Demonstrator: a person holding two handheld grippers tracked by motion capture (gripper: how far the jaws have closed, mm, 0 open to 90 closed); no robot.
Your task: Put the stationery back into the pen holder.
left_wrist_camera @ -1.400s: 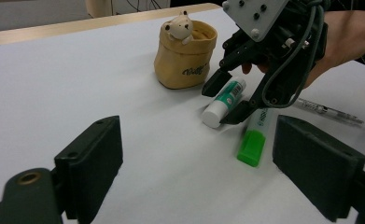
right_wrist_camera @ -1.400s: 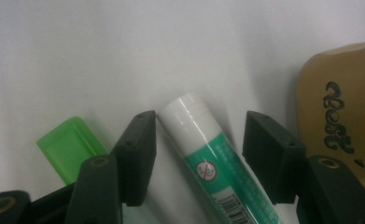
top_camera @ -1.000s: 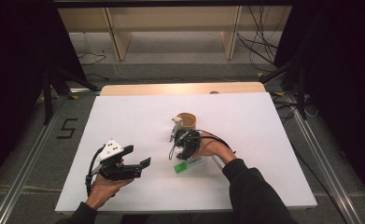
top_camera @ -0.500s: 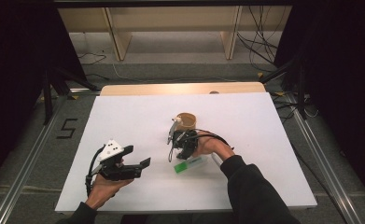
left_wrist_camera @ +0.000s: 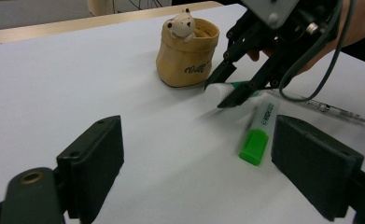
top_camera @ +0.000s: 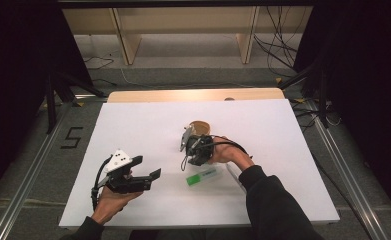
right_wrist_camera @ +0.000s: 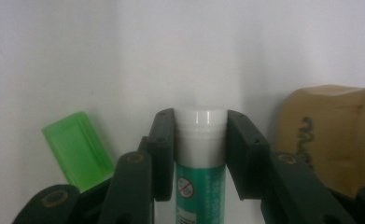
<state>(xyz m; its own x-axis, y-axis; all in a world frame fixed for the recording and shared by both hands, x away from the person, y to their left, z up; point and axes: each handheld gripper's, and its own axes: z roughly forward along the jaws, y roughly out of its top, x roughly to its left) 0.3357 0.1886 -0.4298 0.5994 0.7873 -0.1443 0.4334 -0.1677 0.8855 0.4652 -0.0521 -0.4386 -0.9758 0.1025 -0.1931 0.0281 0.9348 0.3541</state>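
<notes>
Down on the white worktop (top_camera: pixel 133 125), the right tongs (top_camera: pixel 193 150) tip steeply toward the surface just near of the tan pouch (left_wrist_camera: pixel 187 56), the right hand (top_camera: pixel 223 154) gripping the body from the right with the forearm running in from the near right. Their jaws have just been closing and now sit against both sides of a white-capped green tube (right_wrist_camera: pixel 201 158), which lies on the worktop beside the pouch. A green highlighter (left_wrist_camera: pixel 259 133) lies just near of it, and a clear pen (left_wrist_camera: pixel 329 109) rests to the right. The left tongs (top_camera: pixel 145 175) hover level at the near left, pointing right, jaws wide with nothing between them; the left hand (top_camera: pixel 110 200) holds them from underneath, wrist bent inward.
</notes>
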